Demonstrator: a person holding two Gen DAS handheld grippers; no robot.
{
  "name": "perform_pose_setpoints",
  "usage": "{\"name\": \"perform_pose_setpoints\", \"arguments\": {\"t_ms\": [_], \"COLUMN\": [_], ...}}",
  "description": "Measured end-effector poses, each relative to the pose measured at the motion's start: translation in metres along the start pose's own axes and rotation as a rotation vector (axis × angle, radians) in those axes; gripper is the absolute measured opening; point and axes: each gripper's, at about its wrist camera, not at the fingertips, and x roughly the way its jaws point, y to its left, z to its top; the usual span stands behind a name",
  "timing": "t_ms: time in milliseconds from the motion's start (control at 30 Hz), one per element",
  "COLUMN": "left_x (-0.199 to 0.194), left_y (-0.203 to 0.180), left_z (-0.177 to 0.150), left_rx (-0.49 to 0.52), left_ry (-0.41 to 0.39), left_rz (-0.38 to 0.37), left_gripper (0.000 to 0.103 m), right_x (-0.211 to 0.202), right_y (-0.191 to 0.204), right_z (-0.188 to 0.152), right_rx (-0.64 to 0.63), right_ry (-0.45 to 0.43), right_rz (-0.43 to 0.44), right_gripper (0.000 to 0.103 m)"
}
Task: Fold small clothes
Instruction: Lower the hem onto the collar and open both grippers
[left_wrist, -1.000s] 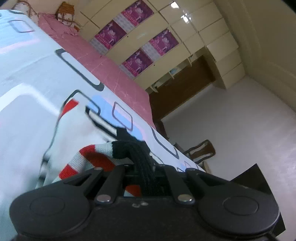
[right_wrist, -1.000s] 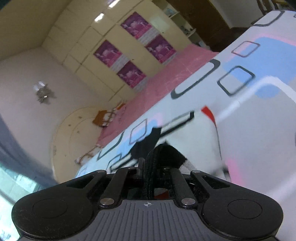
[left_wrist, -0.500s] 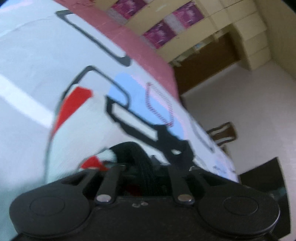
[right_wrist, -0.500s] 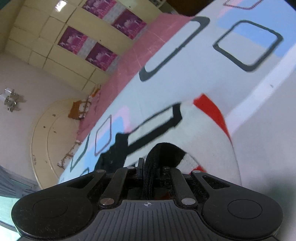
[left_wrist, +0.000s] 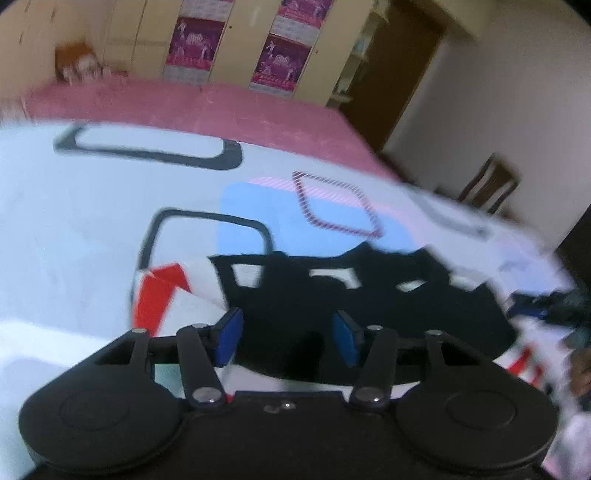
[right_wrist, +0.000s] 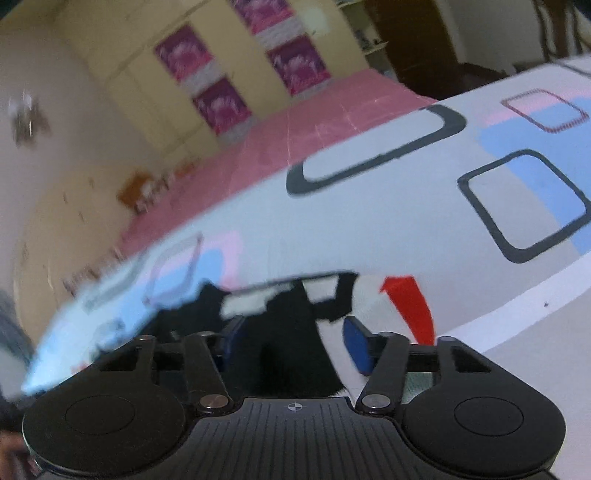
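From the left wrist view, the left gripper (left_wrist: 287, 336) fills the bottom of the frame, its two blue-padded fingers (left_wrist: 229, 336) standing apart; they have just been opening, and the pads press on nothing. Between and beyond them lies the small garment (left_wrist: 369, 291), black with white openings, a white part and a red patch at its left edge, spread flat on the bed sheet (left_wrist: 74, 229) in the middle of the frame. The black cloth sits in the gap between the fingers but is let go. The sheet is white with black-outlined rectangles and pale blue and pink blocks. Behind it, across the upper half, runs a pink cover (left_wrist: 184, 103), then cream cupboards (left_wrist: 140, 33) carrying magenta posters (left_wrist: 192, 44). A wooden chair (left_wrist: 487, 188) stands at the right edge.

From the right wrist view, the right gripper (right_wrist: 295, 343) also takes the bottom of the frame, fingers (right_wrist: 356, 345) spread and freshly opened, gripping nothing. The garment (right_wrist: 291, 332) lies just ahead of them in the lower centre, its black part reaching down between the fingers and its red patch at the right. The sheet (right_wrist: 369, 229) rises toward the upper right, the pink cover (right_wrist: 280, 136) beyond it, and the postered cupboards (right_wrist: 147, 85) fill the upper left, all rather blurred.
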Motion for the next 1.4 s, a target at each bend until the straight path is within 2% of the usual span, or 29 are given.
{"name": "perform_pose_setpoints", "arguments": {"t_ms": [33, 133, 167, 233, 300, 367, 467, 533, 600, 667, 767, 833, 867, 900, 933, 967, 1000, 1033, 1067, 1167, 1200, 1300, 1367, 1400], "left_x": [0.002, 0.008, 0.009, 0.010, 0.006, -0.002, -0.016, -0.004, 0.002, 0.004, 0.002, -0.007, -0.016, -0.023, -0.027, -0.027, -0.024, -0.019, -0.012, 0.005, 0.010, 0.015, 0.008, 0.002], "left_y": [-0.003, -0.009, -0.012, -0.015, -0.013, -0.009, -0.001, 0.005, 0.006, 0.001, 0.001, 0.000, -0.006, -0.016, -0.027, -0.041, -0.054, -0.067, -0.083, -0.109, -0.112, -0.095, -0.068, -0.055], "left_z": [0.000, -0.004, -0.006, -0.008, -0.007, -0.010, -0.017, -0.018, -0.016, -0.012, -0.012, -0.011, -0.011, -0.012, -0.010, -0.009, -0.009, -0.009, -0.011, -0.022, -0.026, -0.033, -0.034, -0.035], "left_rx": [0.017, 0.072, 0.095, 0.125, 0.110, 0.073, 0.022, -0.005, -0.017, 0.005, 0.013, -0.001, 0.004, 0.027, 0.054, 0.077, 0.098, 0.123, 0.160, 0.225, 0.233, 0.230, 0.185, 0.174], "left_ry": [0.010, 0.016, 0.014, 0.001, -0.027, -0.098, -0.178, -0.121, -0.116, -0.108, -0.103, -0.127, -0.175, -0.214, -0.221, -0.215, -0.197, -0.169, -0.137, -0.074, -0.059, -0.044, -0.056, -0.069], "left_rz": [0.029, 0.083, 0.103, 0.127, 0.115, 0.108, 0.147, 0.169, 0.177, 0.189, 0.177, 0.168, 0.180, 0.178, 0.156, 0.119, 0.070, 0.024, -0.011, -0.039, -0.038, 0.013, 0.093, 0.103], "left_gripper": [0.043, 0.040, 0.037, 0.020, 0.004, 0.004, 0.004, 0.004, 0.004, 0.005, 0.011, 0.059, 0.065, 0.068, 0.068, 0.068, 0.068, 0.067, 0.067, 0.068, 0.071, 0.079, 0.078, 0.073], "right_x": [0.005, 0.019, 0.024, 0.026, 0.026, 0.020, 0.008, 0.011, 0.028, 0.028, 0.023, 0.013, 0.002, -0.005, -0.005, -0.001, 0.005, 0.013, 0.021, 0.037, 0.042, 0.047, 0.041, 0.038], "right_y": [0.005, 0.027, 0.034, 0.044, 0.046, 0.045, 0.040, 0.030, 0.023, 0.025, 0.027, 0.038, 0.044, 0.050, 0.060, 0.070, 0.080, 0.090, 0.100, 0.128, 0.136, 0.142, 0.128, 0.116], "right_z": [-0.003, -0.013, -0.018, -0.024, -0.028, -0.030, -0.025, -0.025, -0.031, -0.032, -0.030, -0.031, -0.033, -0.035, -0.037, -0.038, -0.041, -0.044, -0.049, -0.066, -0.071, -0.081, -0.077, -0.073], "right_rx": [-0.042, -0.224, -0.291, -0.385, -0.411, -0.420, -0.381, -0.343, -0.336, -0.328, -0.314, -0.333, -0.362, -0.392, -0.404, -0.409, -0.416, -0.423, -0.438, -0.496, -0.512, -0.569, -0.568, -0.549], "right_ry": [0.013, 0.038, 0.039, 0.035, 0.031, 0.000, -0.086, -0.092, -0.029, -0.042, -0.041, -0.083, -0.149, -0.179, -0.160, -0.135, -0.105, -0.075, -0.049, -0.016, 0.000, 0.020, 0.014, 0.002], "right_rz": [-0.015, -0.098, -0.131, -0.169, -0.179, -0.180, -0.196, -0.230, -0.256, -0.260, -0.263, -0.286, -0.291, -0.255, -0.224, -0.193, -0.158, -0.139, -0.124, -0.078, -0.064, -0.066, -0.099, -0.139], "right_gripper": [0.054, 0.053, 0.045, 0.029, 0.009, 0.007, 0.007, 0.006, 0.006, 0.007, 0.008, 0.055, 0.081, 0.080, 0.080, 0.065, 0.045, 0.040, 0.040, 0.040, 0.040, 0.040, 0.040, 0.040]}}
